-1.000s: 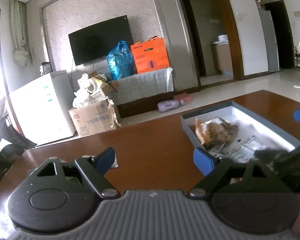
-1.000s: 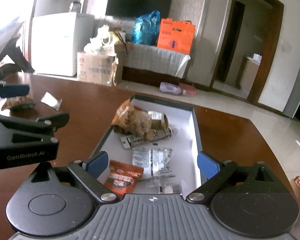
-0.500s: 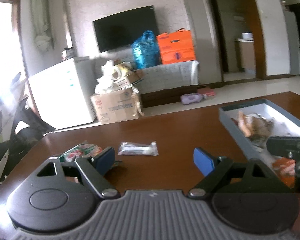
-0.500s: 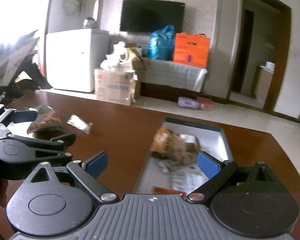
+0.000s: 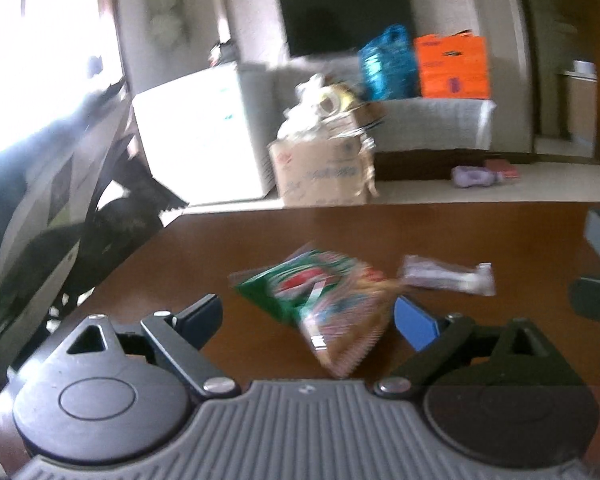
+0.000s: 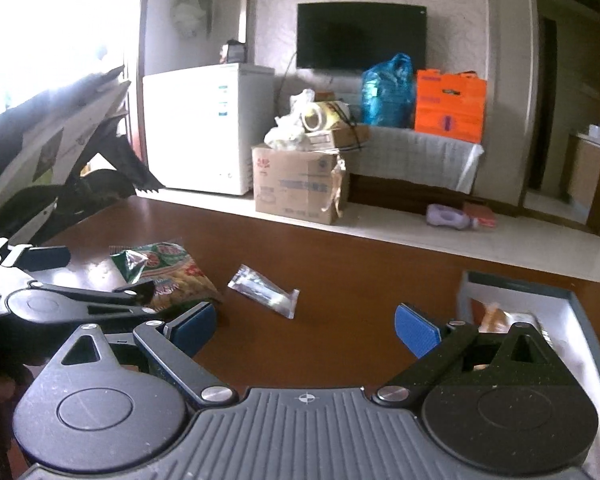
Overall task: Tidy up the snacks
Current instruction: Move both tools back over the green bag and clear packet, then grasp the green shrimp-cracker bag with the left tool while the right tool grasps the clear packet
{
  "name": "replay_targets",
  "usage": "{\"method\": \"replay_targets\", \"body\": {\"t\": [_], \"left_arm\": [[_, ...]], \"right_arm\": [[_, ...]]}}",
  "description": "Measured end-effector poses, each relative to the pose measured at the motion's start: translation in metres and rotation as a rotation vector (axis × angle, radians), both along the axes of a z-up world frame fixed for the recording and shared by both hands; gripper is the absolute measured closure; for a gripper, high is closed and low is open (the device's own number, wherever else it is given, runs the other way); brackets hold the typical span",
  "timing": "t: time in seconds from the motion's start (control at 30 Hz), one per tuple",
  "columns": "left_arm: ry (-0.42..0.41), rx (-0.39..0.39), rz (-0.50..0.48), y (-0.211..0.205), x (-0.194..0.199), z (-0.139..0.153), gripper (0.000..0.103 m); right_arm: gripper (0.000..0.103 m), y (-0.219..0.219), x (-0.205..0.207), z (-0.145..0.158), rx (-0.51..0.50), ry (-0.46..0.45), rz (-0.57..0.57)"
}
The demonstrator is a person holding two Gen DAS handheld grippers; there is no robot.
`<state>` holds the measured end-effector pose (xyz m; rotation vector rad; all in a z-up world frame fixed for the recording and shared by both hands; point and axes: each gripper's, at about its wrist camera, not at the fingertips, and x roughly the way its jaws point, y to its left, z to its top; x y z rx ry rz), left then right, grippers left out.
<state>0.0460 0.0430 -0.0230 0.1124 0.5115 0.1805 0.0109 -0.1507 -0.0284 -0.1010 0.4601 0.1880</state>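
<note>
Brown table (image 5: 204,248), green snack bag (image 5: 320,300)

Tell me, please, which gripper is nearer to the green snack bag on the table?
Left. The left gripper, jaws opening, frames the green snack bag; the right gripper sits farther right, toward the box.
</note>
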Motion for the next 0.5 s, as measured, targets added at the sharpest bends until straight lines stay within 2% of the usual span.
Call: {"method": "replay_targets", "body": {"t": [0.23,0.33,0.5], "left_arm": [[0.051,-0.118,0.082,0.031,0.037,-0.016,0.009],[0.061,-0.166,0.069,0.033,0.05,-0.02,0.009],[0.074,-0.201,0.037,0.031,0.069,-0.026,0.009]], "right_arm": [[0.007,0.023,0.023,-0.015,-0.037,0.016,-0.014],[0.008,0.03,0.027,-0.019,-0.055,0.009,-0.003],[0.008,0.037,0.035,-0.02,-0.121,-0.033,0.008]]}}
